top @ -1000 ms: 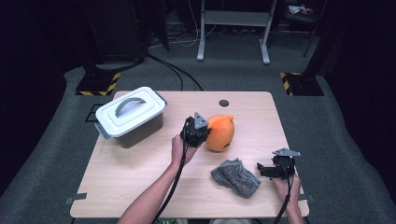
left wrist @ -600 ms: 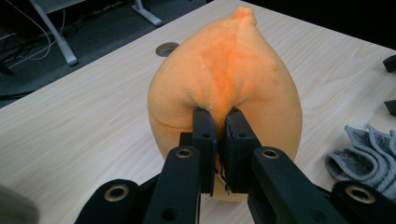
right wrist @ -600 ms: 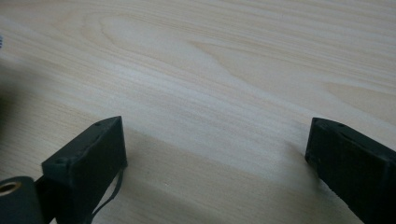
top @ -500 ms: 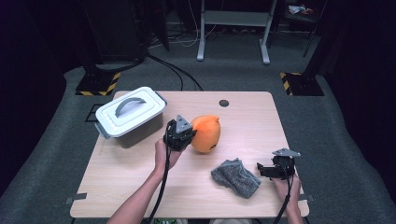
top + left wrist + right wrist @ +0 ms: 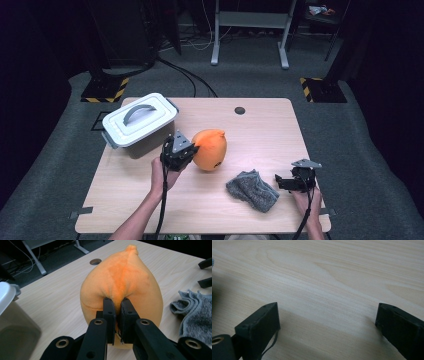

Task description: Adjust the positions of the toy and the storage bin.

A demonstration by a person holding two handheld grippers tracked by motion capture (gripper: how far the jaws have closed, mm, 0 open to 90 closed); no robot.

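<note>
An orange plush toy shaped like a round fruit with a small tip hangs just above the wooden table, near its middle. My left gripper is shut on the toy's left side; in the left gripper view the two jaws pinch a fold of the orange plush between them. A crumpled grey cloth lies to the right of the toy. My right gripper rests at the table's front right, just right of the cloth, with its jaws wide apart over bare wood and nothing between them.
A white lidded box with a grey handle stands at the table's back left, close to my left hand. A small round hole sits near the far edge. Dark floor, cables and stand legs lie beyond the table.
My left gripper has carried the orange toy leftward across the table, toward the white box. The right gripper and the grey cloth have stayed where they were.
</note>
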